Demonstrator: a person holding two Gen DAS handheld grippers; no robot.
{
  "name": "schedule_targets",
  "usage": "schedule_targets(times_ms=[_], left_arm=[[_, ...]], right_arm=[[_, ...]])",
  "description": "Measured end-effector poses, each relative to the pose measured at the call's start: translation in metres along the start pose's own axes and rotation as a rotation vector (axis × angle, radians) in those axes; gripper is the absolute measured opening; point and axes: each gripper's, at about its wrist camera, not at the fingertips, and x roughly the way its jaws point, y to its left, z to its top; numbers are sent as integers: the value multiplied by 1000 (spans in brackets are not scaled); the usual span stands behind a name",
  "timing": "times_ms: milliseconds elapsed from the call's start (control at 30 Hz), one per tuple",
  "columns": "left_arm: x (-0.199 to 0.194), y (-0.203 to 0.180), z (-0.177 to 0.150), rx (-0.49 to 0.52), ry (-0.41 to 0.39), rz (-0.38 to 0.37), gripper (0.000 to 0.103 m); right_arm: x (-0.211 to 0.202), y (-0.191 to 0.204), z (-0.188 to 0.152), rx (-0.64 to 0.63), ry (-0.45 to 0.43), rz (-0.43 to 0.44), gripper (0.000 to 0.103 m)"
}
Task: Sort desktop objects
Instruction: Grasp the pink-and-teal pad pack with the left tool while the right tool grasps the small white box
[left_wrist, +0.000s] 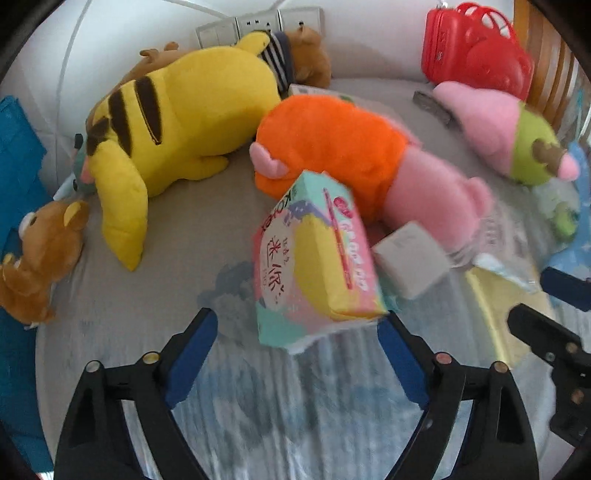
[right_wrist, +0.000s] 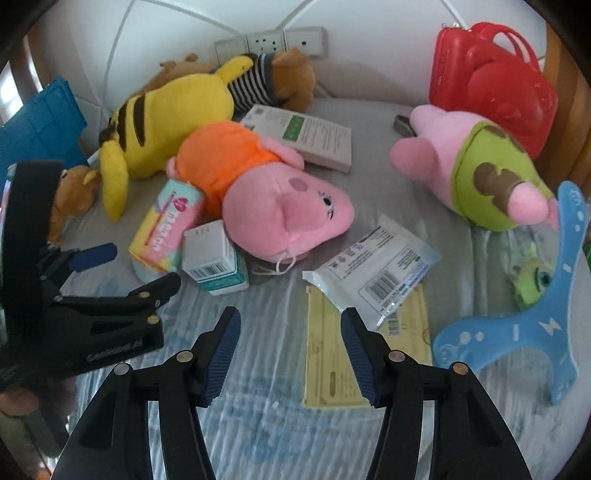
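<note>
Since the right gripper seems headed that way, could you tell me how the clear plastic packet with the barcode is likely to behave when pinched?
The plastic packet looks thin and flat, so it will probably flop and sag once lifted. Its glossy film may slip between the pads of the right gripper. It overlaps the yellow sheet, which might get dragged along.

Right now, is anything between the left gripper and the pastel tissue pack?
Nothing visible. The left gripper is open, and the tissue pack sits just ahead of its fingertips over bare sheet. The orange-and-pink pig plush lies behind the pack, and a small white box stands against its right side.
</note>
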Motion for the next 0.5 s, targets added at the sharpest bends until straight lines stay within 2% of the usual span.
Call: schedule_targets(times_ms=[33,67,133,233,500], left_arm=[[3,5,1,-10,10,-4,51],[5,10,3,-23,19,-10,45],[6,22,5,-53,19,-28,45],[8,35,6,-59,16,-18,45],[8,53,4,-86,11,-34,45]], right_arm=[[5,1,1,-3,5,6,56],[9,4,3,-9,7,14,56],[17,11,6,-23,7,32,56],[30,26,12,-44,5,69,57],[57,53,25,-66,-1,87,58]])
